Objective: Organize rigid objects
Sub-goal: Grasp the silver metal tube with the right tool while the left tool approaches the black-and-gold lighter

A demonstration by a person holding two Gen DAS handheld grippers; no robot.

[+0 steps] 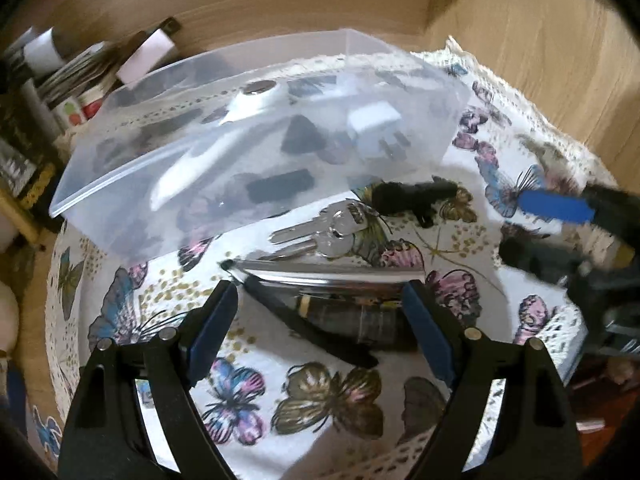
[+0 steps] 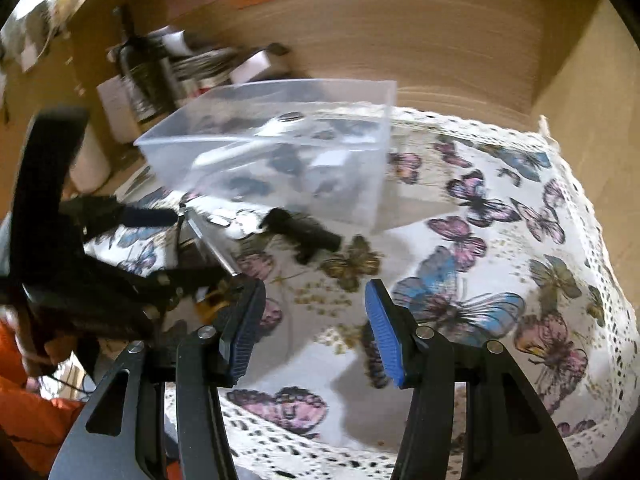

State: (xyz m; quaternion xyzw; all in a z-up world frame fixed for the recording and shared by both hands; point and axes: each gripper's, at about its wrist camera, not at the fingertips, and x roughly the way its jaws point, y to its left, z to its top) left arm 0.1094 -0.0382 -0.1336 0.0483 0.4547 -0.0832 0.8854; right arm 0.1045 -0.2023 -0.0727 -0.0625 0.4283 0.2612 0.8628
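Observation:
A clear plastic box [image 1: 256, 208] stands on the butterfly cloth and holds a white spoon-like tool, a white plug and dark items; it also shows in the right wrist view [image 2: 360, 200]. My left gripper [image 1: 320, 312] is closed on a shiny mirror-like metal object [image 1: 328, 276] held between its blue pads. A bunch of silver keys [image 1: 328, 228] and a black clip-like object [image 1: 416, 196] lie just in front of the box. My right gripper [image 2: 312, 328] is open and empty above the cloth; its blue pad shows in the left wrist view [image 1: 552, 204]. The black object [image 2: 304, 232] lies ahead of it.
The butterfly-print cloth with a lace edge [image 2: 520, 240] covers the table. Boxes, cans and papers [image 1: 72, 80] are stacked behind the clear box at the back left. Wooden walls [image 2: 440, 40] close in the back and the right side.

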